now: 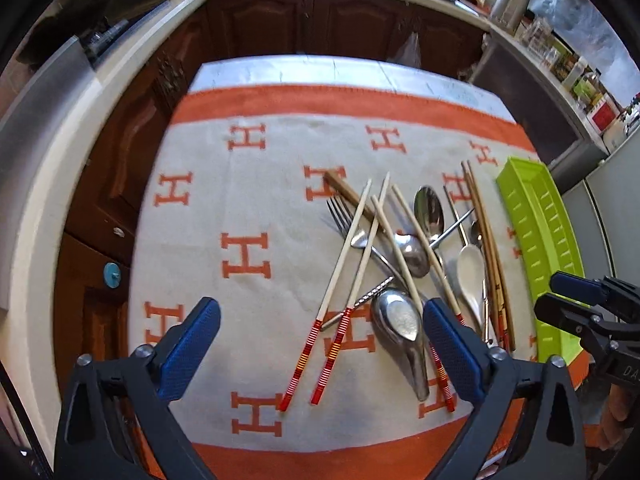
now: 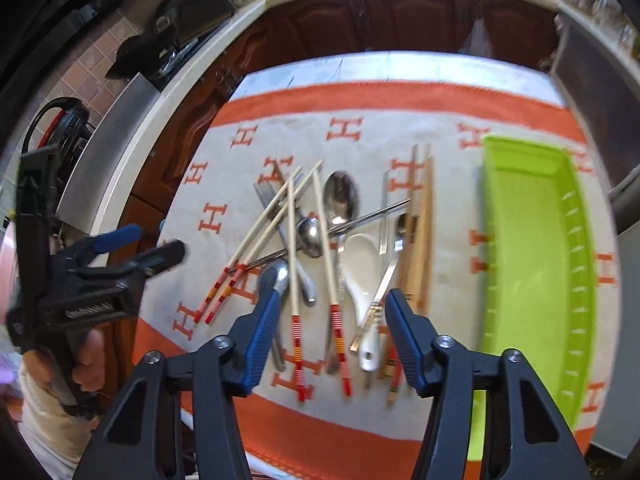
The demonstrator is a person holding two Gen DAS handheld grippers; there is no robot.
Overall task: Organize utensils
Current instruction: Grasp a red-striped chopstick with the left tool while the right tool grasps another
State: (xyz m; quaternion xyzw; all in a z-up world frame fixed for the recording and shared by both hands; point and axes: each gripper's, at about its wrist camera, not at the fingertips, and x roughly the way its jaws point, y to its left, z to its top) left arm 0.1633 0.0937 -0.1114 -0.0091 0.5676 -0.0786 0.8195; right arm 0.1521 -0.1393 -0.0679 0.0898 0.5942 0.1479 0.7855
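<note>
Kitchen table's H-print cloth (image 1: 256,208) has the utensil pile (image 2: 320,248) lying lengthwise right under the right gripper (image 2: 326,340), nearer than the left gripper (image 1: 320,352), both open and empty

I count four pale chopsticks with red-striped ends (image 2: 294,264), one fork (image 1: 344,216), one white ceramic spoon (image 2: 362,268), three metal spoons (image 1: 429,210) that I can make out, and one green tray (image 2: 536,248) at the right of the frame. The brown chopsticks (image 1: 486,236) overlap; I cannot count them.
</note>
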